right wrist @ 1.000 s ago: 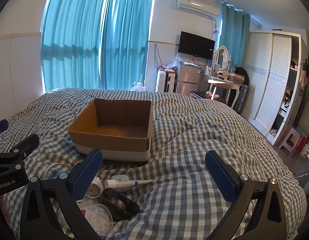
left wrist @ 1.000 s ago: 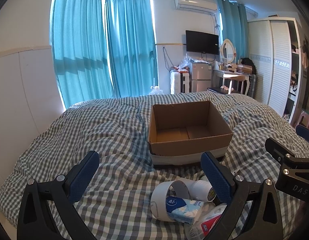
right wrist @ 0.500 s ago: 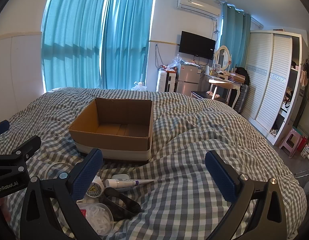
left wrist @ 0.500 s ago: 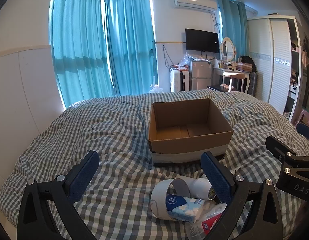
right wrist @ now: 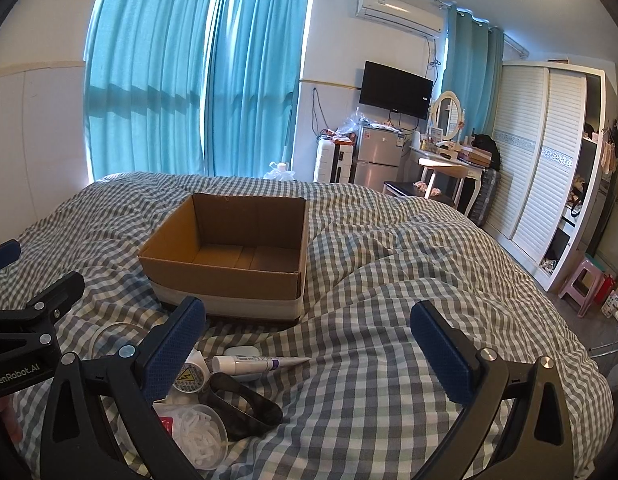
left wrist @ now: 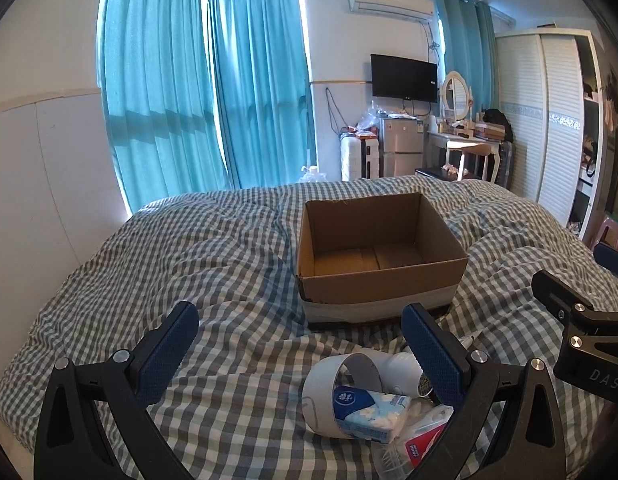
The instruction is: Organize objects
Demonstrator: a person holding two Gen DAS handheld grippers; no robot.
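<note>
Your left hand-held gripper (left wrist: pixel 299 350) is spread wide with nothing between its blue pads; it hovers over the checked bed (left wrist: pixel 181 264). Your right hand-held gripper (right wrist: pixel 309 342) is the same: wide open, holding nothing.

The cardboard box (left wrist: pixel 379 256) sits open-topped on the bed ahead of both, with its inside bare.

The loose items lie in a pile near you, just short of the box: a white tape roll (left wrist: pixel 333 388) lies on its side with a blue tissue pack (left wrist: pixel 369 410) touching it, and your left gripper's right finger overlaps that pile in view.

The right view shows a white tube (right wrist: pixel 257 364), a black band (right wrist: pixel 241 406) and a clear tub of white bits (right wrist: pixel 199 432) beside your right gripper's left finger.
</note>
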